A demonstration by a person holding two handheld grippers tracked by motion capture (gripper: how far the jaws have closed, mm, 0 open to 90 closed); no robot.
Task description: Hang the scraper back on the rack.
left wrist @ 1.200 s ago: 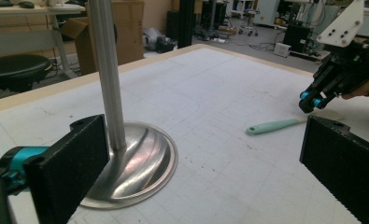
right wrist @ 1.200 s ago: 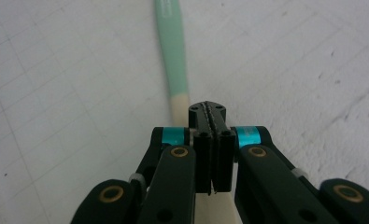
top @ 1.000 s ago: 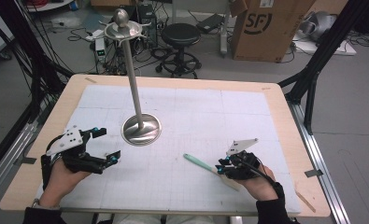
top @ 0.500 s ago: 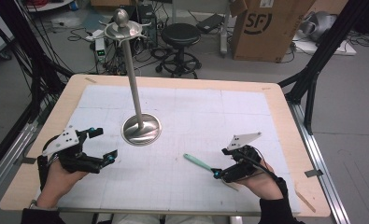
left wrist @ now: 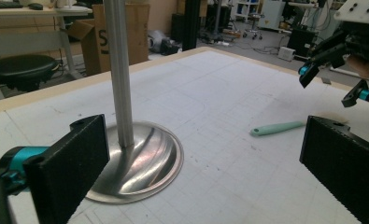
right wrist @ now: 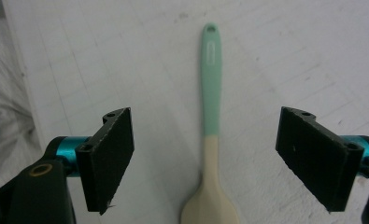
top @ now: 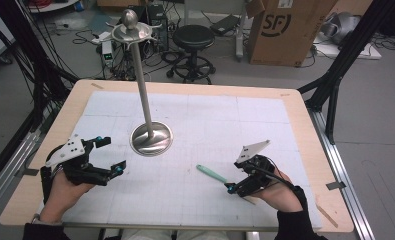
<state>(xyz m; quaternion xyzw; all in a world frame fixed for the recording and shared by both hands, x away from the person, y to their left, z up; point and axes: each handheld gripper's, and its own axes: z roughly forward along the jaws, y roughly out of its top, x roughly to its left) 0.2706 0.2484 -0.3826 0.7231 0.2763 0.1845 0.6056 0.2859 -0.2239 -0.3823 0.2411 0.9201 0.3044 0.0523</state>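
A spoon [top: 207,172] with a teal handle and a cream bowl lies flat on the white gridded mat, handle toward the stand. My right gripper [top: 233,179] hovers over its bowl end. Its jaws have just opened wide and eased back a little. In the right gripper view the spoon [right wrist: 211,93] lies between the pads of the right gripper [right wrist: 210,158], touched by neither. My left gripper [top: 112,155] stands open and empty at the mat's left, beside the metal stand [top: 151,138]. The left gripper view shows the left gripper [left wrist: 205,158], the stand's base [left wrist: 140,163], the spoon [left wrist: 278,128] and the right gripper [left wrist: 329,86].
The stand's tall pole [top: 142,85] rises from a round base left of the mat's middle and carries a disc on top. The wooden table edge [top: 305,125] frames the mat. Beyond the table are a stool [top: 194,37], a cardboard box [top: 285,30] and cables.
The right gripper's jaws have spread apart and its body has tipped up slightly over the spoon. The spoon lies where it was. The left hand has not moved.
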